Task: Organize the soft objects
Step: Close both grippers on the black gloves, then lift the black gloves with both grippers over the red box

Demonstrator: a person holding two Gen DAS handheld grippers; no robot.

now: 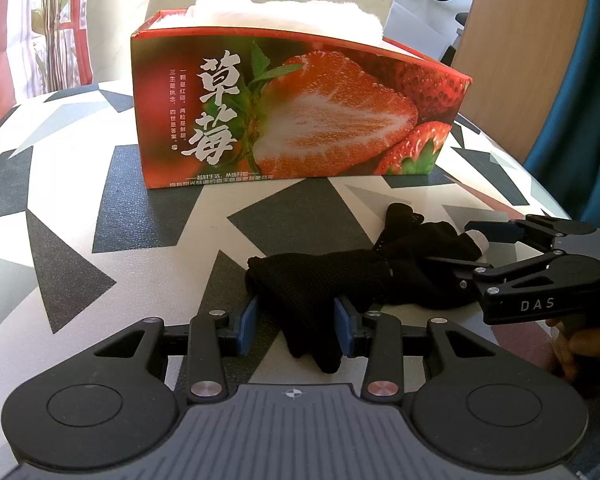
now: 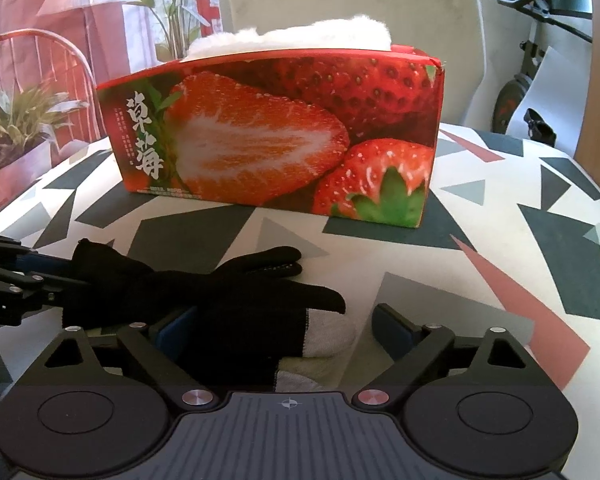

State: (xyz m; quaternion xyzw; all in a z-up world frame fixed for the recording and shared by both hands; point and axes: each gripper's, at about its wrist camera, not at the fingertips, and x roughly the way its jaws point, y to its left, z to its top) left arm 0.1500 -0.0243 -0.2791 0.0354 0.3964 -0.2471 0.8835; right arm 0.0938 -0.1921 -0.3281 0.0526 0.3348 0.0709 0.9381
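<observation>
A pair of black knit gloves (image 1: 320,276) lies in a heap on the patterned tablecloth, in front of a red strawberry-print box (image 1: 300,112). My left gripper (image 1: 299,322) is shut on the cuff end of the black gloves, with both blue pads against the knit. In the right wrist view the gloves (image 2: 228,296) show grey fingertips (image 2: 328,336). These lie between the wide-spread fingers of my right gripper (image 2: 284,332), whose right pad (image 2: 392,328) stands apart from the fabric. The right gripper (image 1: 472,252) reaches in from the right in the left wrist view. The left gripper (image 2: 60,280) shows at the left edge.
The box (image 2: 276,132) holds a white fluffy item (image 2: 300,36) that rises above its rim. A pale chair back (image 2: 352,0) stands behind the table. The tablecloth (image 2: 500,240) stretches bare to the right of the gloves. A person's hand (image 1: 580,344) holds the right gripper.
</observation>
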